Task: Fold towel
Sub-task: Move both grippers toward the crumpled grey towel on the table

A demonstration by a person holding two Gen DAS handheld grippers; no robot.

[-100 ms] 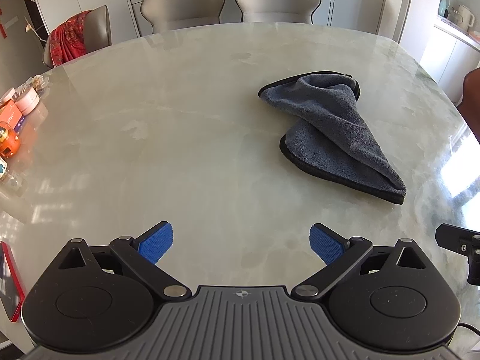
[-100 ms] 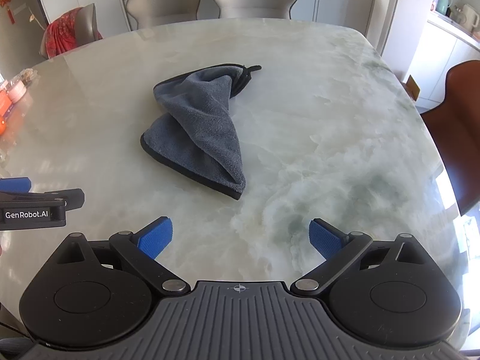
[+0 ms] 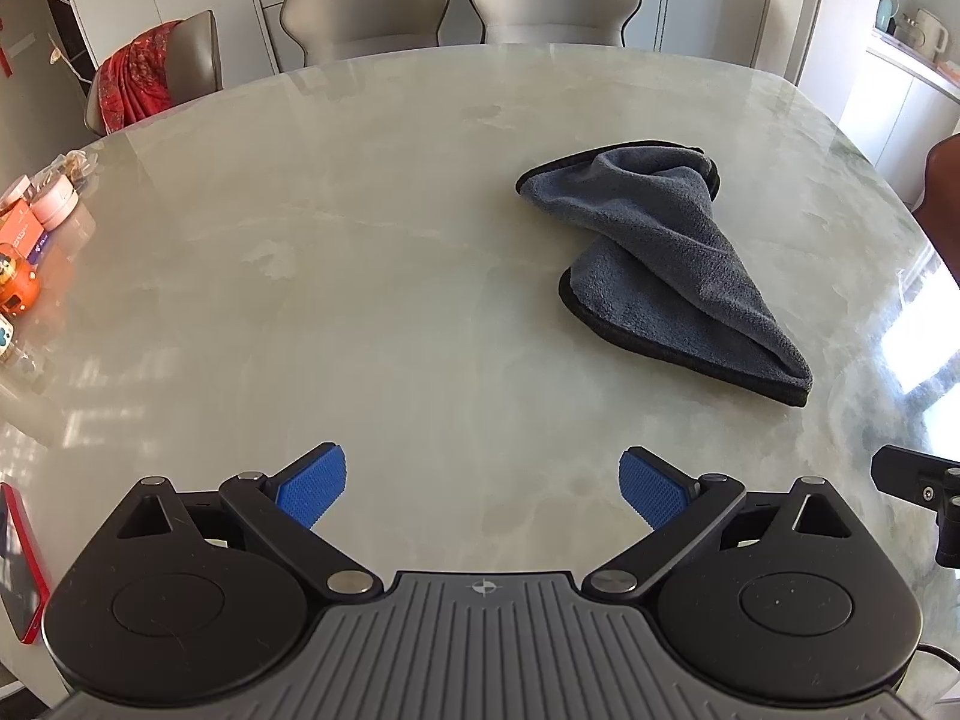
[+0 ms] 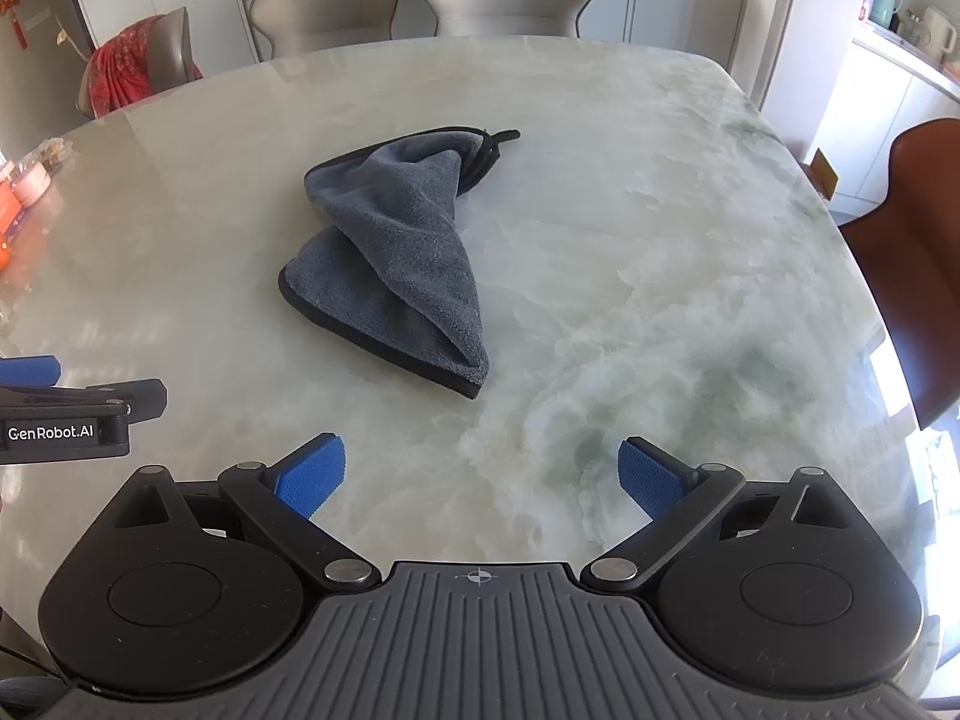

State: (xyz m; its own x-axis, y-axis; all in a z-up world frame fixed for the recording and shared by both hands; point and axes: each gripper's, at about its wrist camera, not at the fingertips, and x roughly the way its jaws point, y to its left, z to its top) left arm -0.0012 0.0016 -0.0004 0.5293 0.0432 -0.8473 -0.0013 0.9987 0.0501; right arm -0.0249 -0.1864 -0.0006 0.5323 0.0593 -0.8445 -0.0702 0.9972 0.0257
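Note:
A grey towel with black trim lies crumpled and twisted on the marble table, ahead and to the right of my left gripper. That gripper is open and empty, well short of the towel. In the right wrist view the towel lies ahead and to the left of my right gripper, which is open and empty above the table. A black hanging loop sticks out at the towel's far end. The left gripper's side shows at the left edge.
Grey chairs stand behind the table. A chair with red cloth is at the far left. Small jars and orange boxes sit at the table's left edge. A red phone lies near left. A brown chair stands right.

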